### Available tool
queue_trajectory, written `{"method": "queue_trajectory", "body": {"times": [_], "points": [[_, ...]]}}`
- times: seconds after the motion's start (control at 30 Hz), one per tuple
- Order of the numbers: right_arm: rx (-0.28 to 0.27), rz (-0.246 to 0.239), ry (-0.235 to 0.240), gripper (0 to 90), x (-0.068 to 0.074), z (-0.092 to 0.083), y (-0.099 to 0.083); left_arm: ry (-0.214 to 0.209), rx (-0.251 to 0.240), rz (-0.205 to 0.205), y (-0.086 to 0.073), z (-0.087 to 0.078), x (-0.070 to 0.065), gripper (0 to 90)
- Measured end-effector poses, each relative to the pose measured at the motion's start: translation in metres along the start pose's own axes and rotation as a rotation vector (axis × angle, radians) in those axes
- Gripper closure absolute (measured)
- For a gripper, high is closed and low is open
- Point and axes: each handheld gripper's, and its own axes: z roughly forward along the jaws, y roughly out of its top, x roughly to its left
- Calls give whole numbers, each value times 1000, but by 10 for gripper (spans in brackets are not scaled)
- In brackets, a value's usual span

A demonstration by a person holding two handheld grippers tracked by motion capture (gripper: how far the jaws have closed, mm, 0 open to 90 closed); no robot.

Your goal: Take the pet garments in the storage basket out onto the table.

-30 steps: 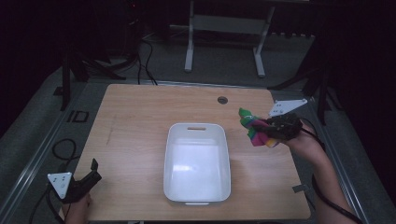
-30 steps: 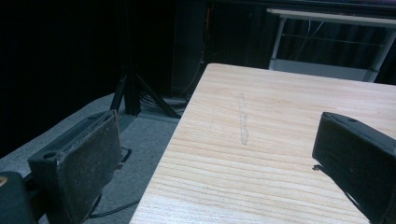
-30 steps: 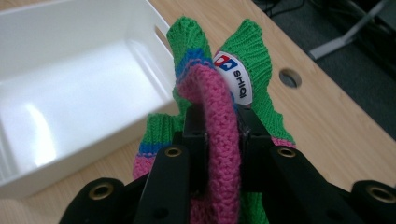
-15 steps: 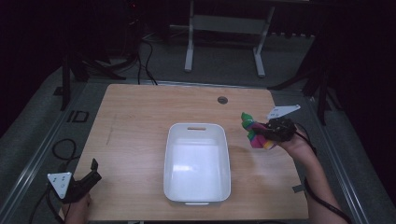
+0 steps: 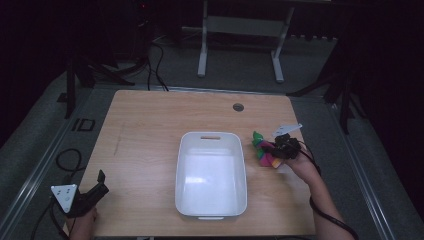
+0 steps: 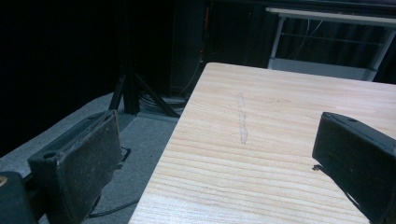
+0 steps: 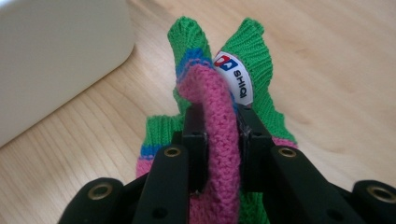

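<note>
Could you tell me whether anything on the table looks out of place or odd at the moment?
Nothing stands out. The knitted item is bunched only because the right gripper pinches it, beside the upright, empty white bin.

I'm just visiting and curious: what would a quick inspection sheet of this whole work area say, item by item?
Surface: wooden table, with a round hole near its far edge.
Job's things: knitted piece in green, pink and blue, bearing a white label, right of the white tub, which looks empty.
Clutter: nothing seen.
Grippers: right tongs shut on the knitted piece, low over the table; left tongs open, nothing between them, at the table's near left corner.
Cables: one trails from the right tongs along the forearm; loose ones lie on the floor, left and behind.
Surroundings: dark room, grey floor, a white metal frame behind the table.
</note>
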Motion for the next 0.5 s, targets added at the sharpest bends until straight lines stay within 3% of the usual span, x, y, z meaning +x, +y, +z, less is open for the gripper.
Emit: {"method": "queue_trajectory", "body": {"times": [0.2, 0.4, 0.5], "points": [[35, 13, 20, 743, 6, 22, -9, 0, -1, 1, 0, 0, 0, 19], [-1, 55, 20, 713, 10, 30, -15, 3, -4, 4, 0, 0, -1, 19], [-1, 77, 37, 632, 10, 31, -14, 4, -3, 3, 0, 0, 0, 19]]}}
